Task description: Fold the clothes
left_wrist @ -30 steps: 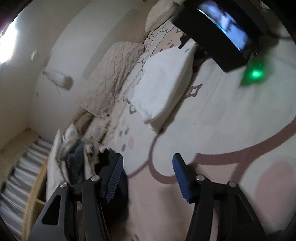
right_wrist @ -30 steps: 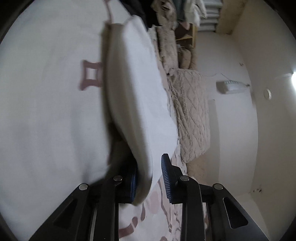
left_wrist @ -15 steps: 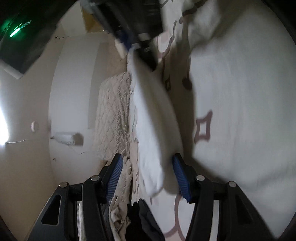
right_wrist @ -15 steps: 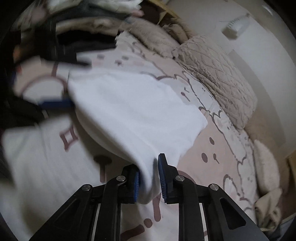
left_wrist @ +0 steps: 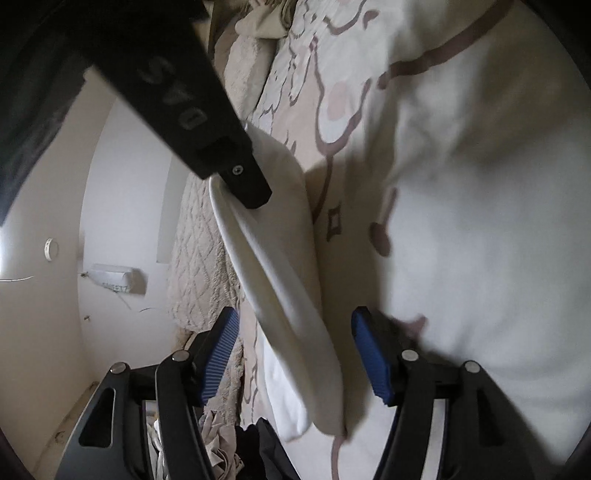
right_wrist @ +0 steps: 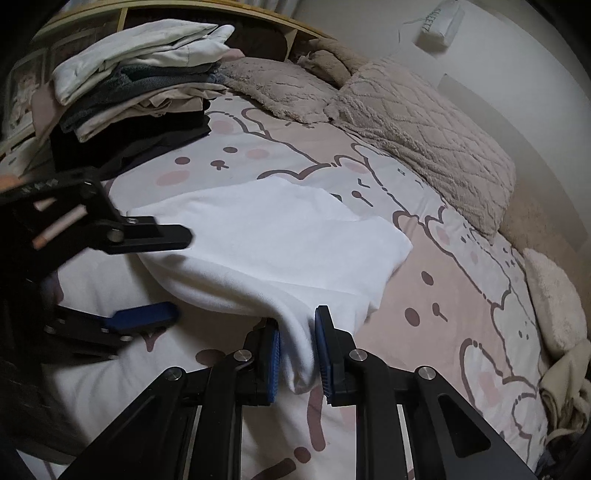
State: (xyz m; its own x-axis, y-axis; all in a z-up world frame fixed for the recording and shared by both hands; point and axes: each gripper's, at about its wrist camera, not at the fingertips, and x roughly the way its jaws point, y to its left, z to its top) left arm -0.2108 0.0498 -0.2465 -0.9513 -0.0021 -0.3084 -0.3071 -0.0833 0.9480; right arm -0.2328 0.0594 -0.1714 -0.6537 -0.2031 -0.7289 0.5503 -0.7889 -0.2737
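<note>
A folded white garment (right_wrist: 266, 236) lies on the bed with the pink bear-print cover (right_wrist: 443, 295). My right gripper (right_wrist: 297, 345) is shut on the garment's near corner and lifts it a little. My left gripper (left_wrist: 293, 354) is open, its two blue pads on either side of the garment's (left_wrist: 280, 280) other raised edge without closing on it. In the right wrist view the left gripper (right_wrist: 147, 273) stands at the garment's left side. In the left wrist view one black finger of the right gripper (left_wrist: 221, 155) shows at the garment's far end.
A stack of folded clothes (right_wrist: 140, 81) sits at the head of the bed by a wooden shelf (right_wrist: 184, 11). Beige quilted pillows (right_wrist: 424, 122) line the wall side. A crumpled cream cloth (right_wrist: 565, 387) and dark clothes (left_wrist: 258, 450) lie near the bed's edges.
The left gripper has swung over from the bed's clothes pile and moved in around the garment's edge. The right gripper has kept its hold and tilted, so the garment now lies flatter.
</note>
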